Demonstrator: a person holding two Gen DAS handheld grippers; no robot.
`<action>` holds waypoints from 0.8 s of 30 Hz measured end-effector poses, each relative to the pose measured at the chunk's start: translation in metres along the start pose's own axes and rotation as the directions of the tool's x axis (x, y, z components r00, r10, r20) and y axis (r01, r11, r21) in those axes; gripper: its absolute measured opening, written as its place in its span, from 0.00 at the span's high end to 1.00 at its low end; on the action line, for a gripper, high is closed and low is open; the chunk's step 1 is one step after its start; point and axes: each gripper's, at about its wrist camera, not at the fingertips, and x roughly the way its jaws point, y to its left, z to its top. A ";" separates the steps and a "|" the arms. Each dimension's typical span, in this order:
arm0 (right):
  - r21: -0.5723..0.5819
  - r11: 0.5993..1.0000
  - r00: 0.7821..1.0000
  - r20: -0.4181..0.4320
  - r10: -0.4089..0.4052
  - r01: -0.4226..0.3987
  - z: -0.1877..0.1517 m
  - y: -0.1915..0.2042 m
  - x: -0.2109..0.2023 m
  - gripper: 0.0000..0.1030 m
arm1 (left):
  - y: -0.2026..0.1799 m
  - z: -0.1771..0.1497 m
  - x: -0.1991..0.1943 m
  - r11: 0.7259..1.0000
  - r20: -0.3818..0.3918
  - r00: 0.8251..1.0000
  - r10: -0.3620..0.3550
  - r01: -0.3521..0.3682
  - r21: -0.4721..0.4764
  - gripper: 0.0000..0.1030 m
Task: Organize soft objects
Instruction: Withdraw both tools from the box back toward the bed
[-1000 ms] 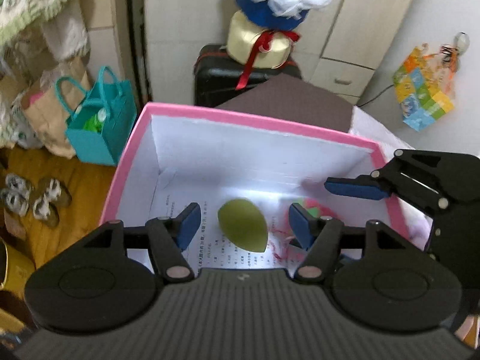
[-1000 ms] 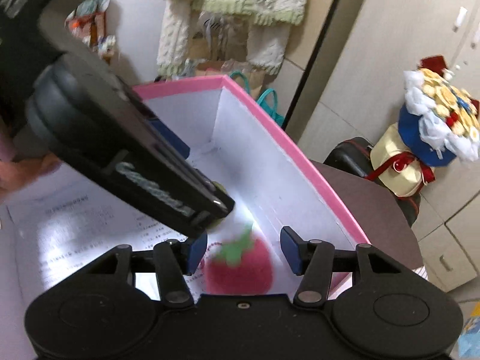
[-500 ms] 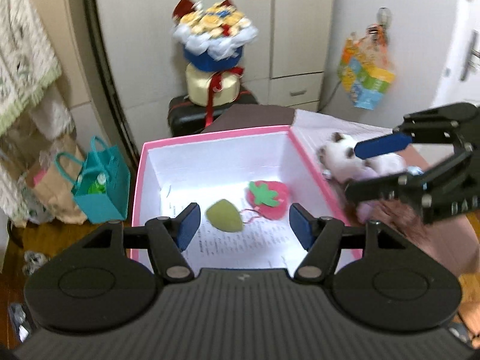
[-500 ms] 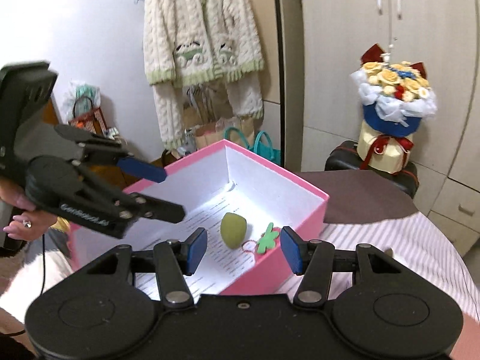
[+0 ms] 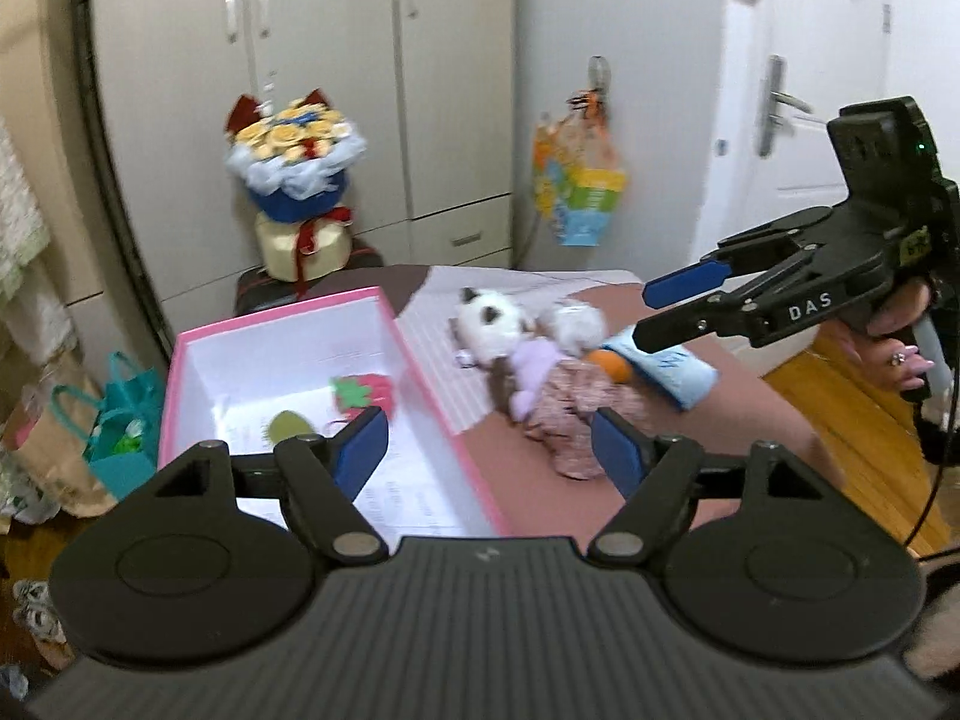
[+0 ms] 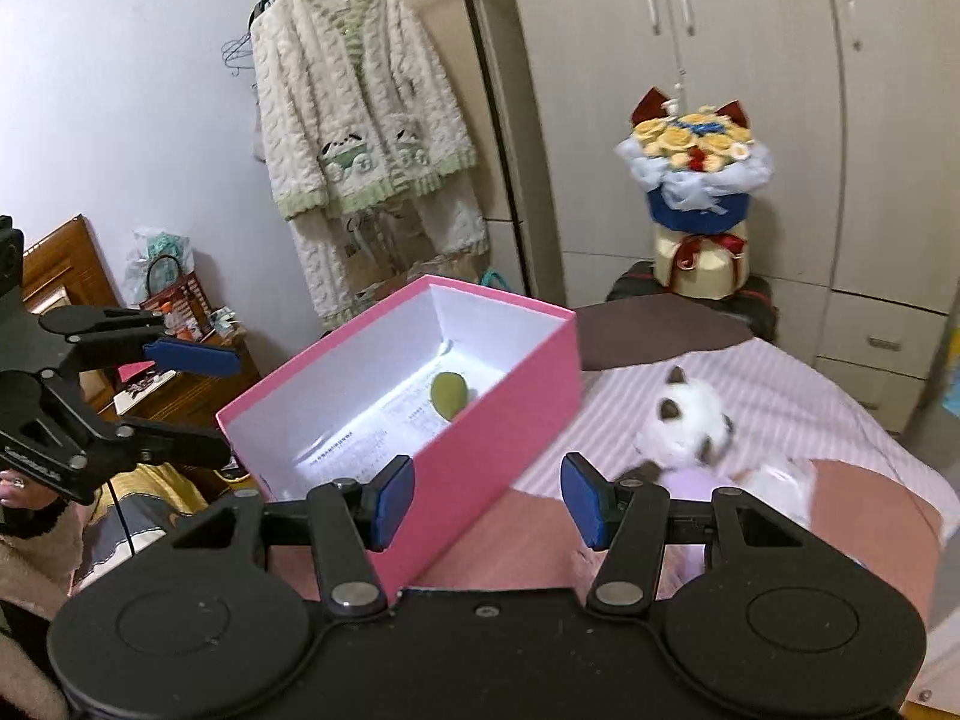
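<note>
Soft toys [image 5: 540, 360] lie in a heap on the bed [image 5: 690, 438], past the tips of the left gripper [image 5: 489, 450], whose jaws have just been opening and stand apart with nothing between them. The right gripper [image 6: 487, 501] likewise has its jaws apart and holds nothing; in its own view it hangs over the near corner of the pink box [image 6: 480, 480]. In the left wrist view the right gripper [image 5: 678, 312] is seen from the side above the right end of the heap, carried by a hand [image 5: 900, 348]. The heap includes a white and brown plush cat [image 5: 489, 318], a doll in a floral dress [image 5: 570, 402] and a light blue pillow [image 5: 684, 372]. The pink box sits open on the left part of the bed, just beside the heap. Inside it, on printed paper, lie a green egg-shaped toy [image 6: 449, 395] and a red felt strawberry [image 5: 366, 393]. Beyond the bed a flower bouquet [image 6: 696, 192] stands on a dark suitcase [image 6: 762, 300].
</note>
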 end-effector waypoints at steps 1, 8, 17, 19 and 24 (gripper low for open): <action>0.004 1.000 1.000 0.001 -0.010 0.010 -0.005 0.000 -0.007 0.42 | -0.007 0.000 0.000 1.000 0.000 1.000 -0.011 0.011 0.010 0.28; -0.013 0.994 0.994 -0.019 -0.106 0.105 -0.035 0.006 -0.043 0.40 | -0.047 -0.010 0.004 0.995 -0.027 0.997 -0.078 0.080 0.063 0.28; -0.033 0.986 0.986 0.041 -0.164 0.165 -0.078 0.000 -0.065 0.36 | -0.077 -0.023 0.034 0.994 -0.086 0.991 -0.102 0.105 0.033 0.28; -0.041 0.980 0.979 0.059 -0.195 0.197 -0.085 -0.004 -0.065 0.36 | -0.080 -0.025 0.045 0.995 -0.094 0.991 -0.099 0.100 0.012 0.28; -0.041 0.974 0.971 0.098 -0.217 0.222 -0.097 -0.020 -0.062 0.36 | -0.085 -0.027 0.074 0.995 -0.093 0.991 -0.095 0.091 -0.051 0.28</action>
